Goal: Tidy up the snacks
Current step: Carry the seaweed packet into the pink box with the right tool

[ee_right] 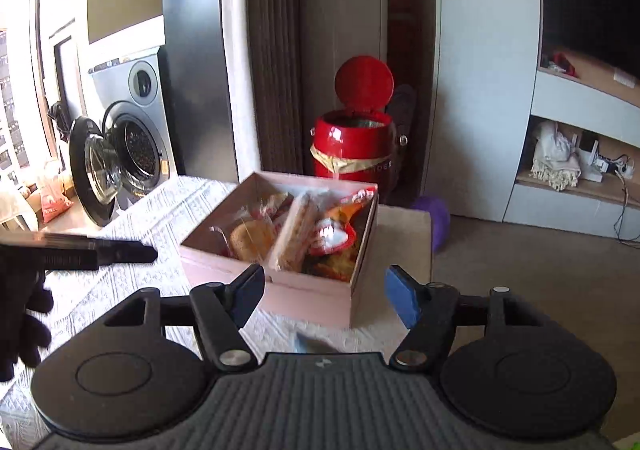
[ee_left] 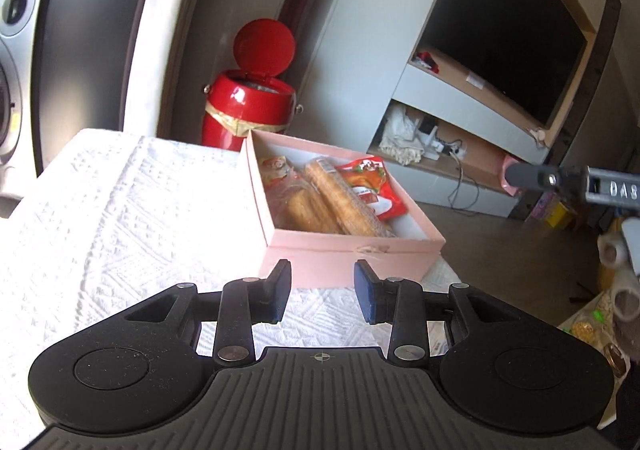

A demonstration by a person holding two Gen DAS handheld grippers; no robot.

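A pink box (ee_left: 352, 248) stands on the white textured cloth (ee_left: 120, 210), holding several snack packs: long biscuit packs (ee_left: 344, 202) and a red packet (ee_left: 372, 182). The box also shows in the right wrist view (ee_right: 304, 292), with its snacks (ee_right: 296, 230) inside. My left gripper (ee_left: 322, 290) is open and empty, just in front of the box's near wall. My right gripper (ee_right: 324, 296) is open and empty, near the box's near corner. The other gripper's body shows at the right edge of the left wrist view (ee_left: 576, 182) and at the left of the right wrist view (ee_right: 100, 252).
A red bin (ee_left: 250, 106) with its lid up stands behind the table, also in the right wrist view (ee_right: 354, 138). A washing machine (ee_right: 128, 154) with its door open is at the left. A TV unit with shelves (ee_left: 460, 122) is at the right. Clutter lies on the floor at the right (ee_left: 600, 314).
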